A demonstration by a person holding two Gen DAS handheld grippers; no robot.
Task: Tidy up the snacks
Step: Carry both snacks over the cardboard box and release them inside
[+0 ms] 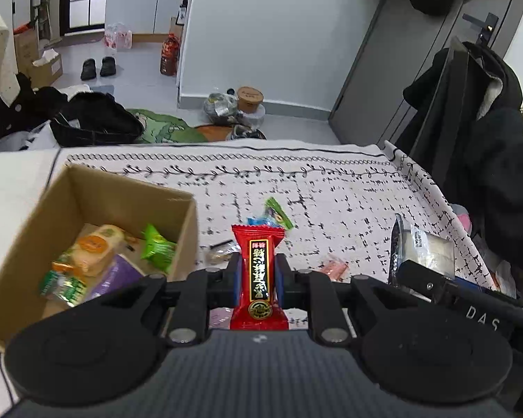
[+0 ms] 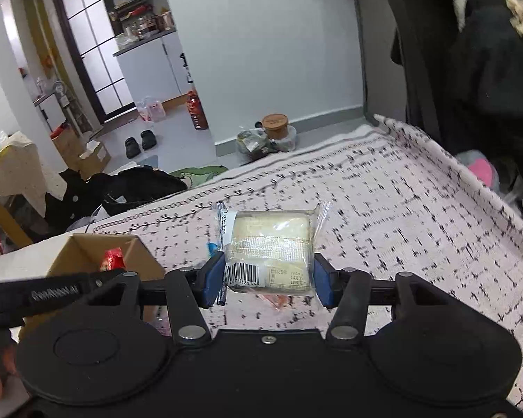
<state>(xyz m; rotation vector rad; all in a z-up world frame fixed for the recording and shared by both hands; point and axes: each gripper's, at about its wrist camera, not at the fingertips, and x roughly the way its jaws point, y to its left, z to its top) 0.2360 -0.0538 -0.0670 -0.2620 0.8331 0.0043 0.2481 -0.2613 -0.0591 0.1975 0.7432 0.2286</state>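
My left gripper (image 1: pixel 258 271) is shut on a red snack packet (image 1: pixel 258 254), held upright just right of an open cardboard box (image 1: pixel 35 230). The box holds several snacks, among them an orange-labelled bread pack (image 1: pixel 94 249) and a green packet (image 1: pixel 157 245). My right gripper (image 2: pixel 268 278) is shut on a clear-wrapped pale cake (image 2: pixel 270 244), held above the patterned cloth. The box (image 2: pixel 69 254) shows at lower left in the right wrist view, with the red packet (image 2: pixel 112 259) over it. Loose snacks lie on the cloth: a green packet (image 1: pixel 279 210) and a pink one (image 1: pixel 334 266).
The table is covered by a white cloth with black marks (image 1: pixel 331 188). The right gripper and its wrapped cake (image 1: pixel 425 250) show at the right in the left wrist view. A black coat (image 1: pixel 488 139) hangs at the right. Bags and clothes lie on the floor beyond the table's far edge.
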